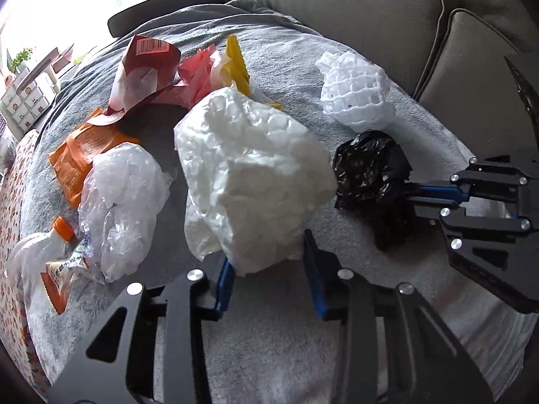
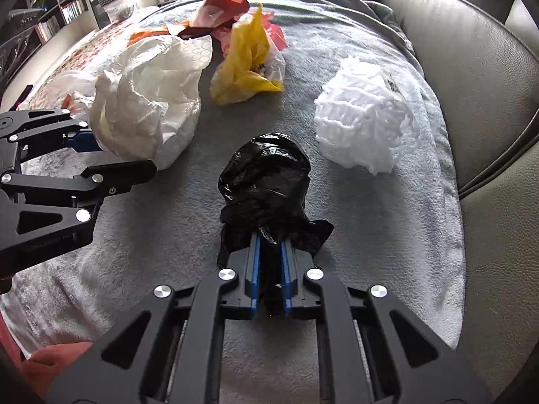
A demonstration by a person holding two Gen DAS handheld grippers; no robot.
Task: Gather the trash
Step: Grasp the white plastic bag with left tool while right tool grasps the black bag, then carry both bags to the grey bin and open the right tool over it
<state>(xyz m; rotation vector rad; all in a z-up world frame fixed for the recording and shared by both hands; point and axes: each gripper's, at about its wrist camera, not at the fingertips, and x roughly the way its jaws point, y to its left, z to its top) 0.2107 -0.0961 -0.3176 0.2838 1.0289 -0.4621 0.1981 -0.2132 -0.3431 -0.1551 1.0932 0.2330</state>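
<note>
Trash lies on a grey blanket (image 1: 286, 336) on a sofa. My right gripper (image 2: 271, 256) is shut on a crumpled black plastic bag (image 2: 266, 181); the bag also shows in the left wrist view (image 1: 370, 175). My left gripper (image 1: 269, 269) is open around the near end of a big white bubble-wrap wad (image 1: 252, 175), which also shows in the right wrist view (image 2: 148, 107). A white foam net (image 1: 357, 91) lies beyond the black bag, and shows too in the right wrist view (image 2: 367, 118).
Further back lie a yellow bag (image 2: 246, 64), a pink bag (image 1: 198, 77), a red carton (image 1: 148, 67), an orange wrapper (image 1: 81, 151), a clear plastic bag (image 1: 124, 198) and a bottle with an orange cap (image 1: 50, 256). Grey sofa cushions (image 1: 370, 10) rise behind and to the right.
</note>
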